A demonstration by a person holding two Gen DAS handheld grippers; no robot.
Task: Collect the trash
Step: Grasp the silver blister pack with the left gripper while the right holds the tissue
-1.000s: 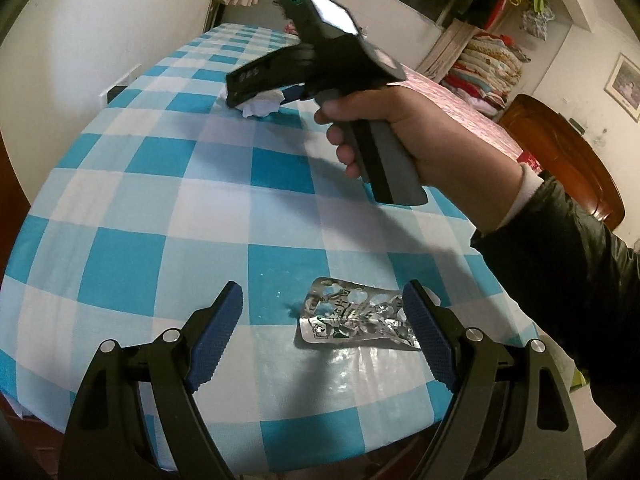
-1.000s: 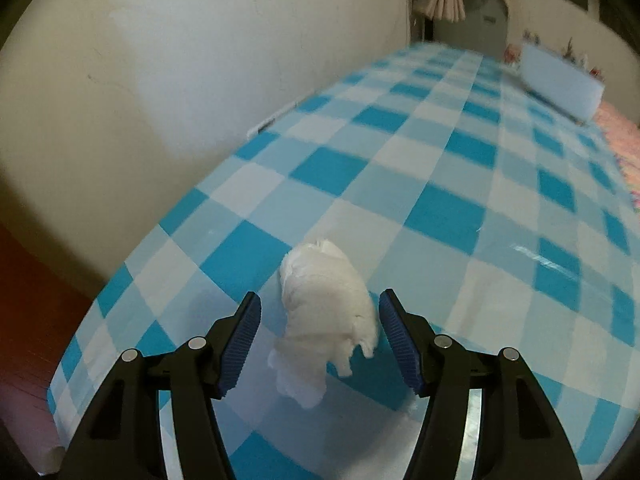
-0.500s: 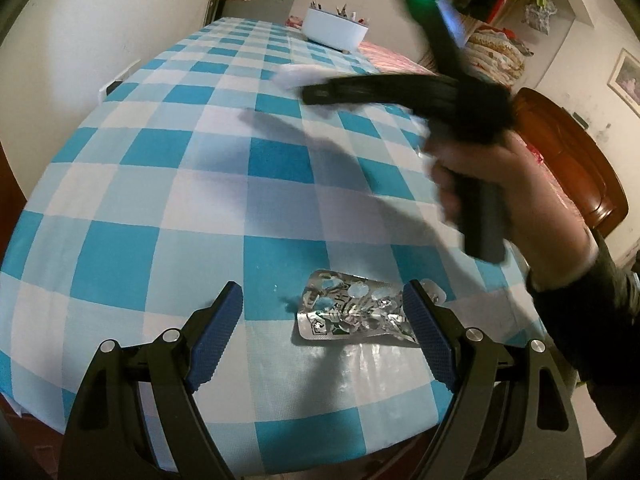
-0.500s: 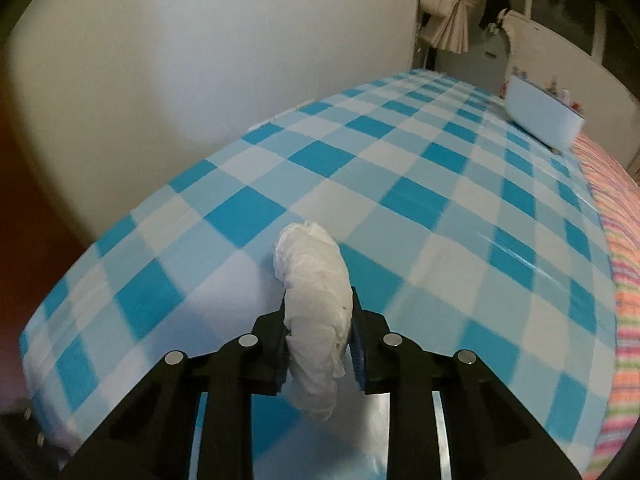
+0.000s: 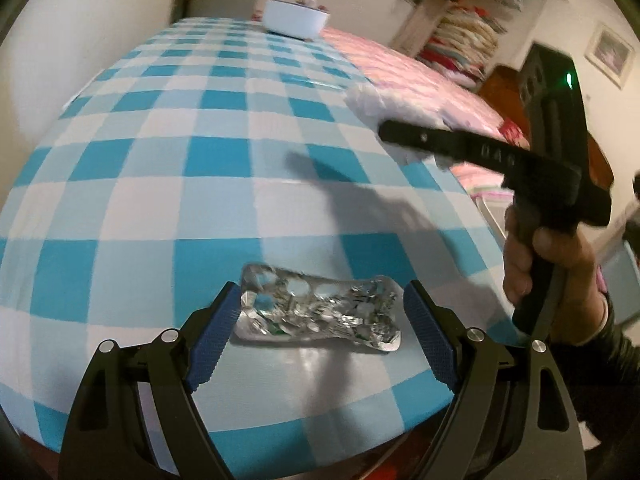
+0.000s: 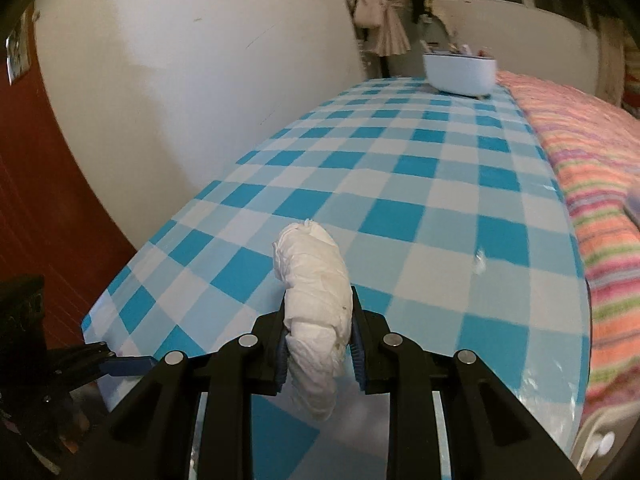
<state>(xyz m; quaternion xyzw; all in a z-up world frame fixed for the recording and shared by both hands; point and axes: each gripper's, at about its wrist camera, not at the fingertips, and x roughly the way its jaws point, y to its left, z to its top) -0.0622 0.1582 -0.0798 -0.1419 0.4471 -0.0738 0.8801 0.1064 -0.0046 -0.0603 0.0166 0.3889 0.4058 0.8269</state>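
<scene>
A crumpled silver blister pack (image 5: 318,312) lies on the blue-and-white checked tablecloth (image 5: 200,184) near the front edge. My left gripper (image 5: 320,320) is open with its blue pads on either side of the pack, low over the cloth. My right gripper (image 6: 319,346) is shut on a white wad of tissue (image 6: 314,300) and holds it above the table. It shows in the left wrist view (image 5: 386,130) at the right, over the table's right edge, with the tissue (image 5: 368,100) blurred at its tip.
A white bowl (image 6: 460,70) with items stands at the table's far end. A white wall (image 6: 180,80) runs along the left side. A bed with a pink striped blanket (image 6: 592,184) lies along the right edge. My left gripper (image 6: 116,364) shows at lower left in the right wrist view.
My right gripper closed on the tissue, lifted it and swung it right, toward the table's right edge. My left gripper moved forward so its pads flank the blister pack.
</scene>
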